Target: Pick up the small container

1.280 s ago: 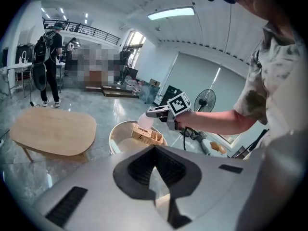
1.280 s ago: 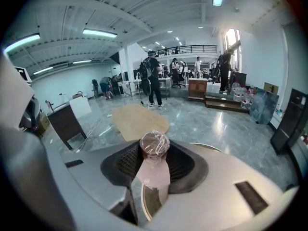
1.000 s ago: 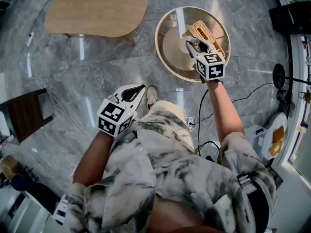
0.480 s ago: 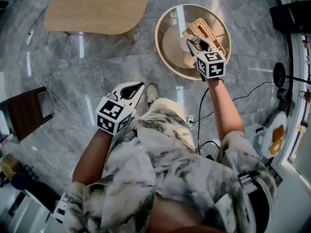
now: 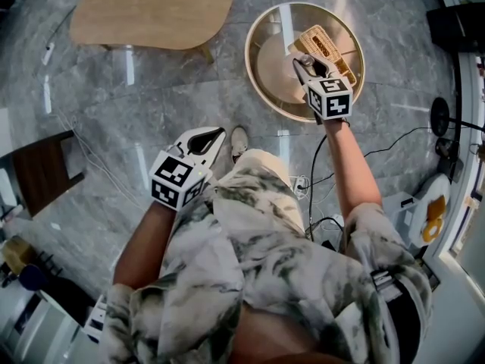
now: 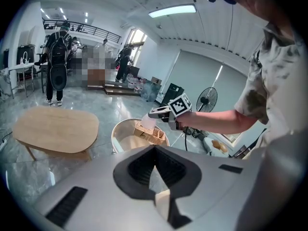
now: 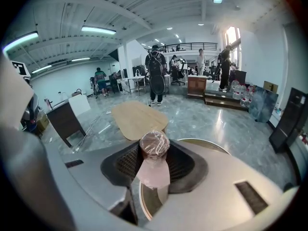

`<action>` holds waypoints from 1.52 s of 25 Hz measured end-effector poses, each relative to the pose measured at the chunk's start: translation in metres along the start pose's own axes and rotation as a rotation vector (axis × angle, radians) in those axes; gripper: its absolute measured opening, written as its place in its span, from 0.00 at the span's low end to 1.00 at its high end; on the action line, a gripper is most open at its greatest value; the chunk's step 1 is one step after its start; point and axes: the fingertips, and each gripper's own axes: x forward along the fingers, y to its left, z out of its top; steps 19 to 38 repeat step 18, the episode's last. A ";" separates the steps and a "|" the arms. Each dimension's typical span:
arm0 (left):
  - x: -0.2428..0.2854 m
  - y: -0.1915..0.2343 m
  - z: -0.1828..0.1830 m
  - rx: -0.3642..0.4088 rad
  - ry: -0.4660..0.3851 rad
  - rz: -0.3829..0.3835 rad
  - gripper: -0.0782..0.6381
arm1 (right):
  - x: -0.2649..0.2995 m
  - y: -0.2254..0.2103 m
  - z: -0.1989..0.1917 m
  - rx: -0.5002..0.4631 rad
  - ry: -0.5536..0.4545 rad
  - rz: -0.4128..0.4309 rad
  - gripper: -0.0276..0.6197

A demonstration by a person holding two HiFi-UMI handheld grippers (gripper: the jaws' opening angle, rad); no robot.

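Note:
The small container (image 7: 154,145) is a little clear cup with a brown film-covered top, and my right gripper (image 7: 154,153) is shut on it. In the head view the right gripper (image 5: 304,64) holds the container (image 5: 305,65) above the round table (image 5: 261,89), next to a wicker basket (image 5: 327,48). The left gripper view shows the same from the side: the container (image 6: 147,124) hangs in the right gripper (image 6: 153,114) just over the basket (image 6: 153,135). My left gripper (image 5: 218,134) is low by the person's knee, its jaws together with nothing between them (image 6: 154,149).
A wooden oval coffee table (image 5: 151,10) stands at the far left on the grey marble floor. A dark chair (image 5: 42,171) is at the left edge. Cables (image 5: 314,180) and a fan base (image 5: 438,116) lie to the right. People stand far off in the hall (image 7: 156,73).
The right gripper with the container has shifted only slightly over the round table. The left gripper has stayed where it was.

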 end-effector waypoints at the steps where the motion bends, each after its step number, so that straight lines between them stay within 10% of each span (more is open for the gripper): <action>1: 0.000 0.000 0.000 -0.001 0.002 0.001 0.14 | 0.001 -0.001 -0.001 0.001 0.001 -0.001 0.29; 38: 0.008 0.007 0.002 -0.007 0.016 0.001 0.14 | 0.010 -0.010 -0.011 0.001 0.022 -0.013 0.28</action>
